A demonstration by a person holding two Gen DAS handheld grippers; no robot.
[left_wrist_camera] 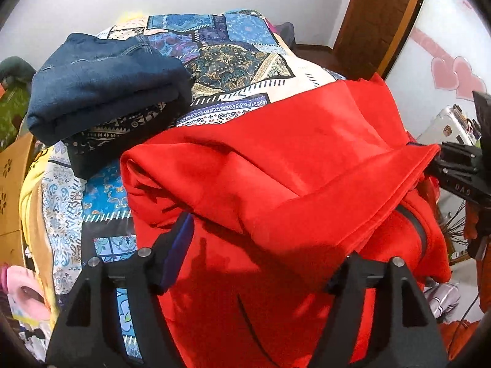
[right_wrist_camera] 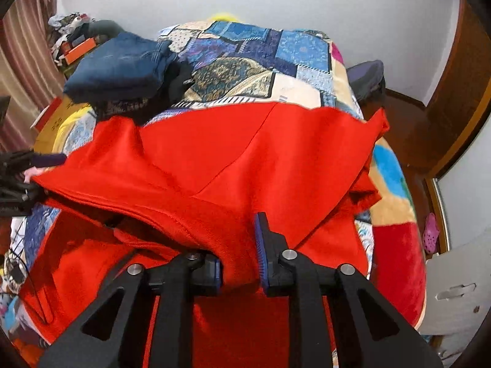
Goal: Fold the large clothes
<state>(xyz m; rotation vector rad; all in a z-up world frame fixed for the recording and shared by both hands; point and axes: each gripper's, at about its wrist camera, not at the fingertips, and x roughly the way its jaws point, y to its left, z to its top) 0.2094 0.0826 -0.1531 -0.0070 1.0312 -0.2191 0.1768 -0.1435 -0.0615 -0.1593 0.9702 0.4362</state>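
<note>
Red fleece (right_wrist_camera: 233, 159), thick and soft, fills the near half of the bed, at six o'clock from where I stand. It looks like a heavy, floppy garment that sags wherever it is not held; I would judge it bulky rather than slippery, and best taken by a hemmed edge or a corner, not by a loose middle fold.

The right tongs (right_wrist_camera: 239, 263) have a bunched fold of that red cloth between their blue pads, with the jaws narrow and the cloth filling the gap, so they seem to be pinching it. The left tongs (left_wrist_camera: 245, 263) stand wide open above the fleece, nothing between the fingers. In the left view the right tongs sit at three o'clock, on the lifted red edge.

Beyond, at about ten o'clock, a folded stack of dark blue denim (left_wrist_camera: 101, 82) rests on a patterned black cloth, well apart from the tongs. Both lie on the patchwork bedspread (right_wrist_camera: 276, 52), which runs on to the white wall at twelve o'clock. No containers show clearly.
</note>
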